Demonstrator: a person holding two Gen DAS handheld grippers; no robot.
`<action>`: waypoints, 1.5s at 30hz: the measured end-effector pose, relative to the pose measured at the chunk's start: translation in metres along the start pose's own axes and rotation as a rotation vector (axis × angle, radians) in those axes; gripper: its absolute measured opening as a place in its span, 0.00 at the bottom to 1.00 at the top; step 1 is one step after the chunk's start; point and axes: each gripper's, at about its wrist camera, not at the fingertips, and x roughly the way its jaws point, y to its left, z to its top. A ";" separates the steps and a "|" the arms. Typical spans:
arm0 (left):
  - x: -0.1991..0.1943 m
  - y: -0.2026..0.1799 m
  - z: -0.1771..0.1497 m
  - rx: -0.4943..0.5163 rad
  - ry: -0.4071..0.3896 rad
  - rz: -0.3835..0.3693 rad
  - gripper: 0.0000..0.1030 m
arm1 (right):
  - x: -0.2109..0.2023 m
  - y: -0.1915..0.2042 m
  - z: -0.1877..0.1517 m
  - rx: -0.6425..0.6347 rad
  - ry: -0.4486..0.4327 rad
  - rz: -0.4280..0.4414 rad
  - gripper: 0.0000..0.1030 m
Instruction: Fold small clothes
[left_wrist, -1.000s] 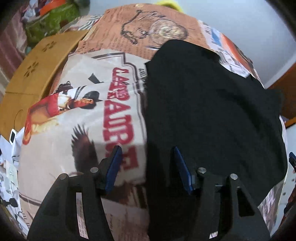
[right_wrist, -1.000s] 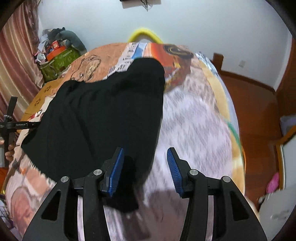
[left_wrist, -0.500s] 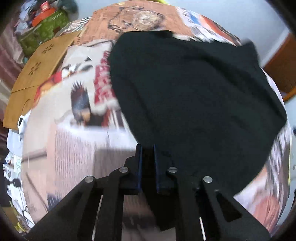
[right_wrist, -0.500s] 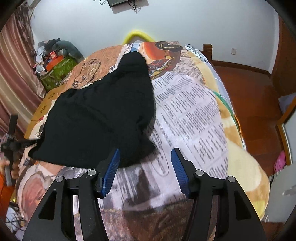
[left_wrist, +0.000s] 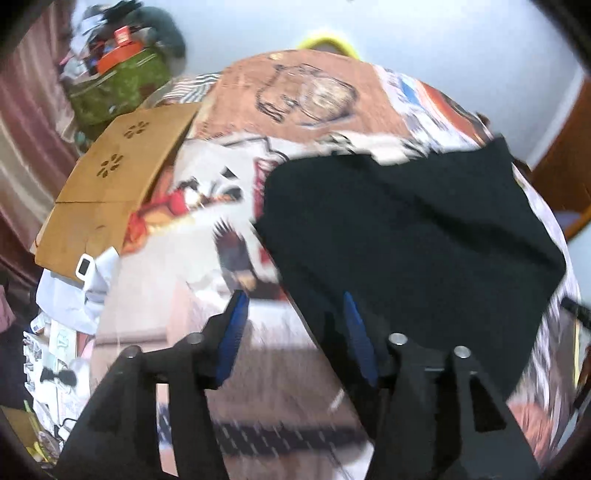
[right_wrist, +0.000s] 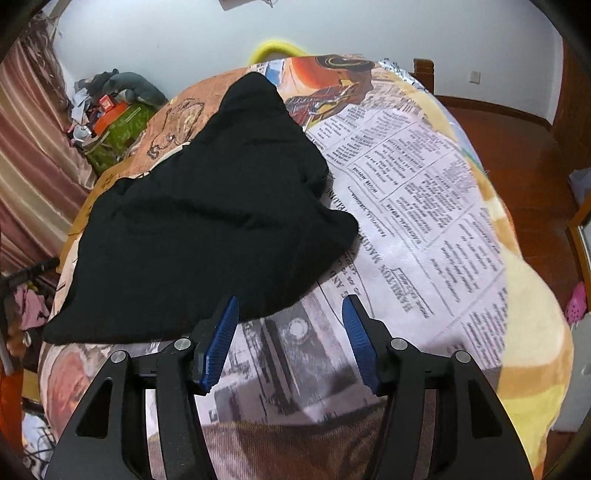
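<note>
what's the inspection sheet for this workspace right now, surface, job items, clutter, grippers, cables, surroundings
surface: printed blanket covering the bed, newspaper pattern on one side
job's things: black garment lying loosely bunched on the blanket, not flat
clutter: wooden board at the bed's edge; green bag with an orange box behind it
grippers: left gripper jaws just opened, over the garment's near edge; right gripper open, nothing between the pads
cables: nothing seen clearly
surroundings: white wall, striped curtain, wood floor

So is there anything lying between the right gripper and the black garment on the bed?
Nothing visible. The right gripper is open, with only the bare printed blanket between its fingers, and the near edge of the black garment lies just ahead, to the left. No other item sits on that stretch.
</note>
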 end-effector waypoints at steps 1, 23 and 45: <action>0.008 0.007 0.010 -0.018 0.004 0.002 0.56 | 0.003 0.000 0.001 0.005 0.005 0.004 0.53; 0.099 0.005 0.059 -0.004 0.097 0.007 0.11 | 0.023 0.020 0.027 -0.078 -0.099 -0.043 0.10; 0.014 -0.036 -0.077 0.041 0.191 -0.117 0.10 | -0.012 0.041 0.064 -0.147 -0.087 -0.005 0.42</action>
